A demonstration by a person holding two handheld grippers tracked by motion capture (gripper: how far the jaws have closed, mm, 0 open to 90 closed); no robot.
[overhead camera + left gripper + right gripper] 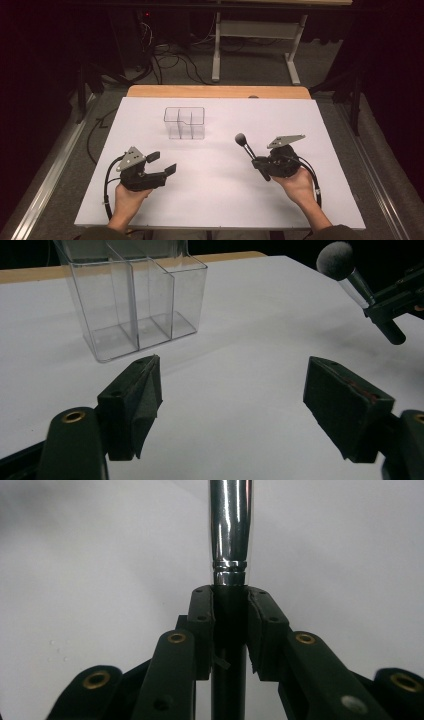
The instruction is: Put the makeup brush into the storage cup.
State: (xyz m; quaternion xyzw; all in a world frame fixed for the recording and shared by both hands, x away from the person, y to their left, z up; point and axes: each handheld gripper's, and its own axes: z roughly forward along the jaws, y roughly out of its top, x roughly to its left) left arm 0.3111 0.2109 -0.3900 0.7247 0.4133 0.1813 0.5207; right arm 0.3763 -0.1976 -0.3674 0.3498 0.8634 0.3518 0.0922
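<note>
A makeup brush with a grey tuft, chrome ferrule and black handle is clamped in my right gripper, tuft up and leaning towards the table's middle. Both pads press on the black handle just below the ferrule. From my left gripper's camera the brush shows at the upper right. A clear plastic organiser with three compartments stands empty at the back centre of the white table; it is close in front of my left gripper. My left gripper rests open at the front left, with nothing between its jaws.
The white sheet covers the table, with a wooden edge at the back. Cables and a desk frame lie on the dark floor beyond. A metal rail runs along the left.
</note>
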